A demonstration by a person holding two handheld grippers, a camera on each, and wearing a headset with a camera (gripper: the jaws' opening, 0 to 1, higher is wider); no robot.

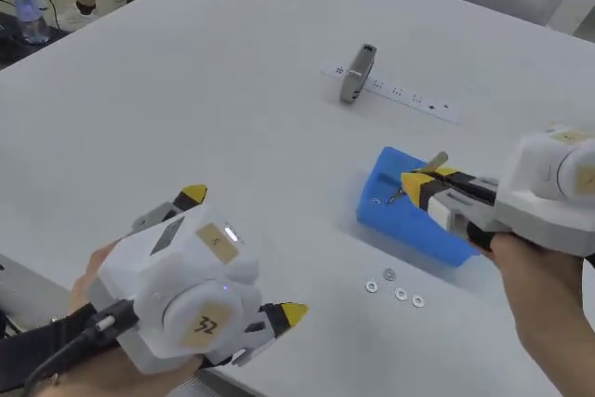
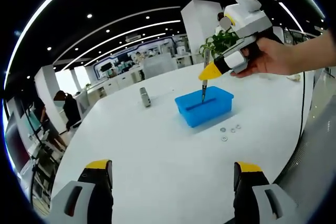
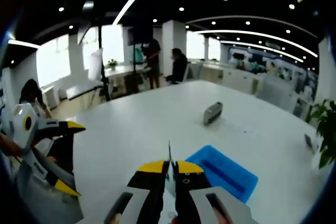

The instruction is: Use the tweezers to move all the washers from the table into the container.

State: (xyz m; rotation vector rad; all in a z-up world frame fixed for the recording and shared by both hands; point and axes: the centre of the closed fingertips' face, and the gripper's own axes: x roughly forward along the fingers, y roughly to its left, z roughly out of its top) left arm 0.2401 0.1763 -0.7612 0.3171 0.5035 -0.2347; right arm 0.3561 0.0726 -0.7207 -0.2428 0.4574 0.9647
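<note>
The left gripper (image 1: 242, 254) sits at the lower left of the head view, its yellow-tipped fingers (image 1: 192, 195) spread wide and holding nothing. In its own view the same fingers (image 2: 97, 167) rise far apart from the bottom edge, above bare bench (image 2: 157, 150).

At the right of the head view, the right gripper (image 1: 416, 185) has its fingers drawn narrow, pinching the tweezers (image 1: 400, 194). The tweezers point down over the blue container (image 1: 400, 220), which lies right of centre on the white bench (image 1: 232, 90). In the left gripper view, the tweezers (image 2: 203, 90) hang from the right gripper (image 2: 215, 71), with the tip inside the container (image 2: 207, 109). Whether the tip grips anything is too small to tell.

Four washers (image 1: 395, 289) lie loose on the bench just below the container, toward the bottom of the frame.

A grey metal object (image 1: 358, 72) rests on a white power strip (image 1: 409, 98) in the upper middle.
</note>
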